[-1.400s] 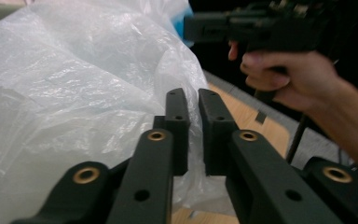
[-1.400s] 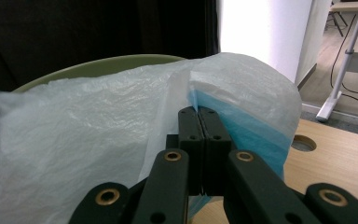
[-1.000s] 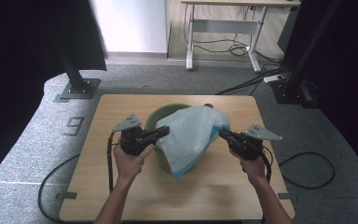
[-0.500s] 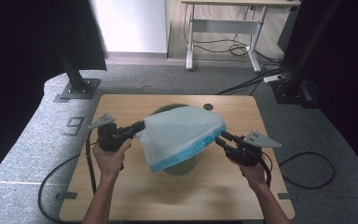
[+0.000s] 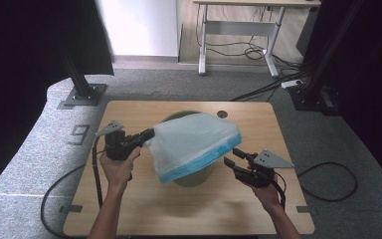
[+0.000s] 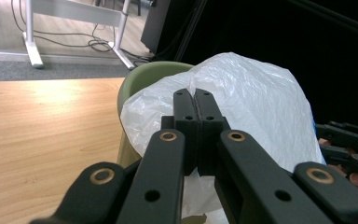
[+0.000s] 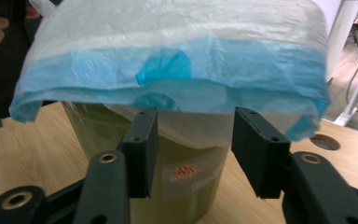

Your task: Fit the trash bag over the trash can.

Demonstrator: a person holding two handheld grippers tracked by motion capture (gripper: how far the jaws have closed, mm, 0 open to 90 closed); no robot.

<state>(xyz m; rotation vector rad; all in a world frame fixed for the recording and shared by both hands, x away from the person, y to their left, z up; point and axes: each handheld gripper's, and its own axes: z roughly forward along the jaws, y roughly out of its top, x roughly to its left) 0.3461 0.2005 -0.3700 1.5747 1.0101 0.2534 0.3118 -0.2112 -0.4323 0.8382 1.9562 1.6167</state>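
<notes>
Bag [image 5: 194,144] drapes the green bin [image 5: 191,175]; desk [image 5: 238,30] stands well behind.

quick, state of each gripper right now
left gripper: shut on the white bag.
right gripper: jaws just opened, open, holding nothing, beside the green bin.

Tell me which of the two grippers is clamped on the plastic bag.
The left gripper: its jaws are shut on the white bag over the green bin. The right gripper has just been opening, nothing between its jaws.
</notes>
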